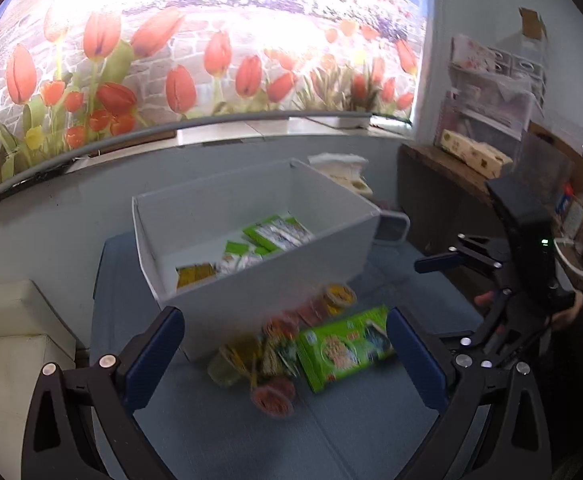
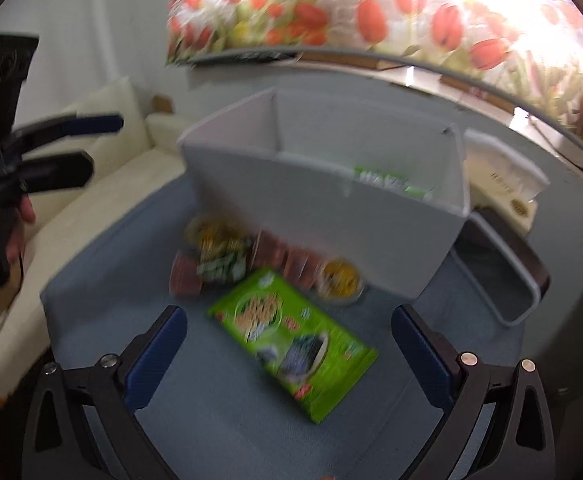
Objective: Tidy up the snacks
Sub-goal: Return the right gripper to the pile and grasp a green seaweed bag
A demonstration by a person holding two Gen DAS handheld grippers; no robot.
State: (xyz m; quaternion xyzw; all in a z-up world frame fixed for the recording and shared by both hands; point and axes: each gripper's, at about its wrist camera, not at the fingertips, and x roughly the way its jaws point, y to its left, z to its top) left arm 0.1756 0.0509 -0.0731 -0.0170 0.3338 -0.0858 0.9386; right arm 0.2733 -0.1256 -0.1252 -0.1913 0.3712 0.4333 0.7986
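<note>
A white open box (image 1: 275,280) (image 2: 371,236) stands on a blue surface and holds green and yellow snack packets (image 1: 275,234). In front of it lie a large green snack bag (image 1: 345,346) (image 2: 291,336), a small green packet (image 2: 221,266) and several small red and yellow jelly cups (image 1: 273,396) (image 2: 339,278). My left gripper (image 1: 285,354) is open and empty above the loose snacks. My right gripper (image 2: 289,354) is open and empty, its fingers either side of the green bag, above it. The right gripper (image 1: 447,254) shows at the right of the left wrist view.
A cream sofa (image 1: 7,344) (image 2: 103,168) lies to the left. A white-rimmed dark tray (image 2: 499,276) and a white carton (image 2: 503,176) sit right of the box. A cluttered dark shelf (image 1: 471,168) stands at the right. A tulip mural (image 1: 171,64) covers the back wall.
</note>
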